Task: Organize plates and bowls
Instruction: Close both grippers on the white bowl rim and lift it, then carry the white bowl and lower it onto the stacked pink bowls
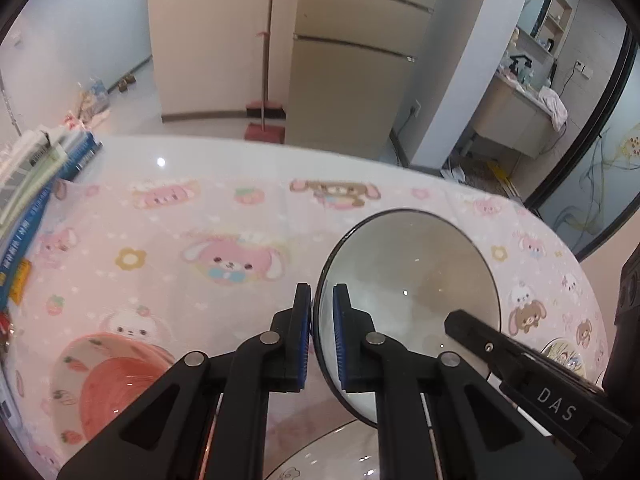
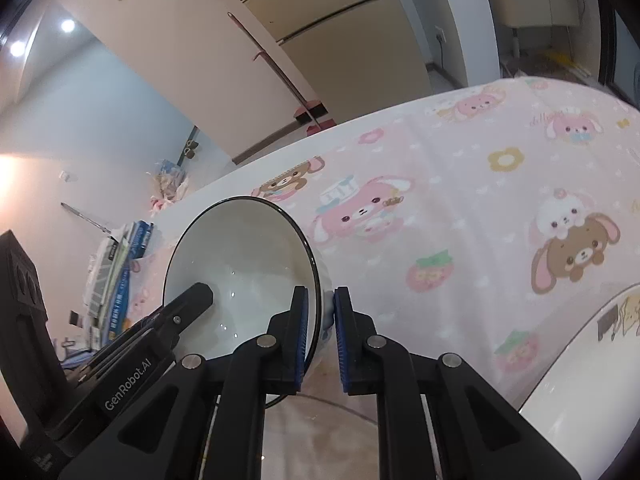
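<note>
In the left wrist view, the left gripper [image 1: 322, 304] is clenched on the rim of a white bowl [image 1: 412, 280] with a thin dark edge; one blue pad sits inside the bowl and the other outside. The bowl fills the lower middle and right of the frame and stands tilted, its opening facing the camera. The right gripper [image 1: 460, 320] comes in from the lower right and reaches the opposite side of the rim.

In the right wrist view, the right gripper [image 2: 322, 312] is also closed on the bowl [image 2: 240, 264], grasping the wall at its right side, in the lower middle of the frame.

A pink bowl with strawberry prints [image 1: 108, 380] lies at the lower left on the pink cartoon tablecloth [image 1: 200, 220]. A white plate [image 2: 580, 368] shows at the lower right edge of the right wrist view. Books [image 1: 36, 184] are stacked at the left edge
</note>
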`<state>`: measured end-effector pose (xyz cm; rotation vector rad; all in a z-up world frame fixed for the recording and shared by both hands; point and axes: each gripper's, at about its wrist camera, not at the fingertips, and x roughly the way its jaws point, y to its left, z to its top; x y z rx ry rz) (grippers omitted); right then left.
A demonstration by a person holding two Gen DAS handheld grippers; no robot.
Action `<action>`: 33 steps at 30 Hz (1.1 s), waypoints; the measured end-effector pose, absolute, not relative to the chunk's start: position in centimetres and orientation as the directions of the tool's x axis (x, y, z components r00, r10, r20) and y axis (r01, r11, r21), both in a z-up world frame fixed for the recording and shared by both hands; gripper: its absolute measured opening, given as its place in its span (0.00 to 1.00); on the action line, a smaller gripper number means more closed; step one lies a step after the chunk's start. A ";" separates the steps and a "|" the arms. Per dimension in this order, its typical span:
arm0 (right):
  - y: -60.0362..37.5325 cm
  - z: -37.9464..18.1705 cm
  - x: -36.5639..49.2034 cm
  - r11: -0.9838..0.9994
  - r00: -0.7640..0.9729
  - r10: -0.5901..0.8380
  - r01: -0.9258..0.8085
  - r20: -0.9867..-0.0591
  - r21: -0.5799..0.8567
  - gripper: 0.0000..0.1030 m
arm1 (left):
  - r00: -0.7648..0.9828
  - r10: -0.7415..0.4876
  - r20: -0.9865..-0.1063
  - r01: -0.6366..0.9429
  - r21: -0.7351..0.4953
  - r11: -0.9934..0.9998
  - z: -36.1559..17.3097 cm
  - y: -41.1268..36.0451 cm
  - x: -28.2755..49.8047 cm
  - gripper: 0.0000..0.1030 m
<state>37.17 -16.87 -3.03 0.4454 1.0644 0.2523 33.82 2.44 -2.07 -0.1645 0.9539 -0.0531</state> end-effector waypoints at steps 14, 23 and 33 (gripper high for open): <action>-15.7 6.6 32.3 0.849 0.629 0.475 -0.143 -0.615 0.509 0.15 | 0.728 -0.066 -0.683 -0.032 -0.129 0.991 7.7 3.4 28.2 0.09; -11.1 11.0 26.5 0.835 0.674 0.538 -0.342 -0.506 0.432 0.15 | 0.824 0.032 -0.566 -0.111 -0.106 0.988 11.0 7.6 20.8 0.09; -5.7 8.6 25.3 0.834 0.604 0.552 -0.411 -0.575 0.368 0.15 | 0.822 0.030 -0.568 -0.146 -0.159 0.977 7.2 12.4 18.3 0.09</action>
